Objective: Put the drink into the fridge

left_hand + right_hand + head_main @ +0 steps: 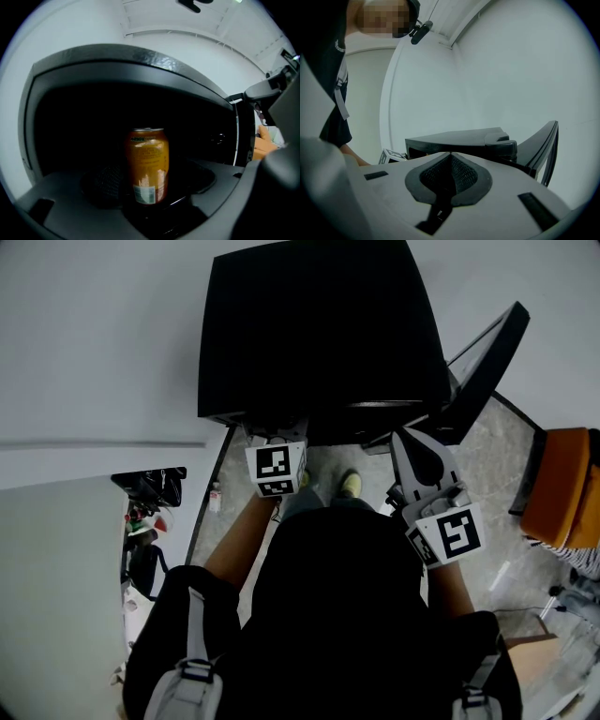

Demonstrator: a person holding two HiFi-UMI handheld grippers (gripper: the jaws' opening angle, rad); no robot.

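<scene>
One can [146, 166] in play, orange and upright, and it's deep in the dark mouth of the single black fridge [319, 324]. Two grippers on show. The left gripper [274, 439], top centre of the head view, reaches in under the fridge's top edge with its jaws clamped on the can's sides, one mesh pad [105, 183] showing to the can's left. The right gripper [450, 159] sits lower right in the head view, outside the fridge. Its jaws are pressed together tip to tip with nothing between them! The one fridge door [487, 362] stands swung open at upper right. One orange seat [562, 488] sits at the right edge.
</scene>
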